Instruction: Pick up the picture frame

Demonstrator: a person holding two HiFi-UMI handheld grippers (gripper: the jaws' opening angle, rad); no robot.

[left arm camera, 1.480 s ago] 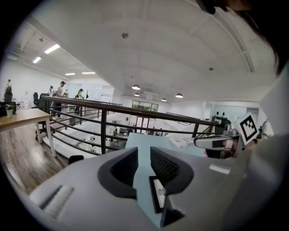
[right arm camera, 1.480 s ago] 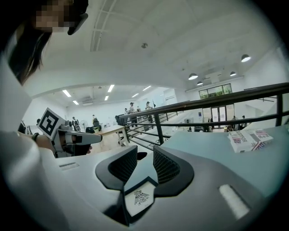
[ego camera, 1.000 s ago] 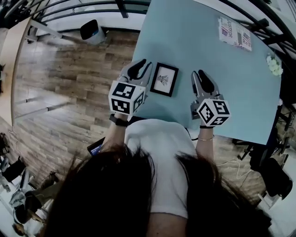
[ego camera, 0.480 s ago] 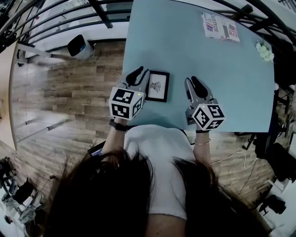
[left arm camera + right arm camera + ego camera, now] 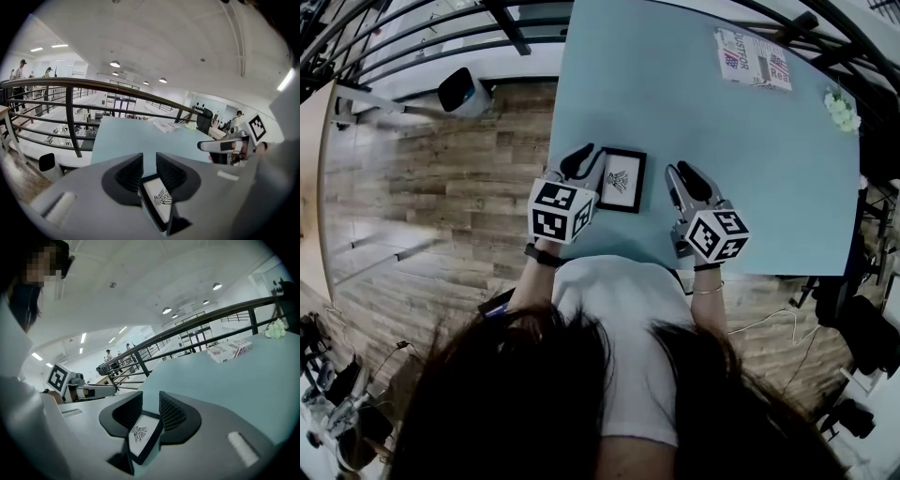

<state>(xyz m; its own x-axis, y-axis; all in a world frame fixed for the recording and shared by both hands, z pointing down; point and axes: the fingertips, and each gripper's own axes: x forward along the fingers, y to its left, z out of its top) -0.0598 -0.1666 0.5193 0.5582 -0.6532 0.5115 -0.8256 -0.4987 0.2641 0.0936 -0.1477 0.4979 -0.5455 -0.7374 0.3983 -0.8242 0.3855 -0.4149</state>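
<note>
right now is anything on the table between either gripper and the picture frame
Nothing visible does. The picture frame lies flat on the bare table between the left gripper, close beside its left edge, and the right gripper. The printed box sits far back.

- In the head view, the near edge of the table point(image 5: 722, 141) is hidden at lower centre by the person's hair point(image 5: 534, 394) and white shirt point(image 5: 628, 328). Its far edge is cut off by the top of the picture.
- The print on the flat package point(image 5: 753, 58) at upper right is too small to be read.
- The small white thing point(image 5: 841, 110) at the right edge cannot be identified.
- In the left gripper view, the picture frame point(image 5: 158, 201) is partly covered at lower centre by the left gripper point(image 5: 149, 161).
- In the right gripper view, it is likewise partly covered at lower centre by the right gripper point(image 5: 151, 401).
</note>
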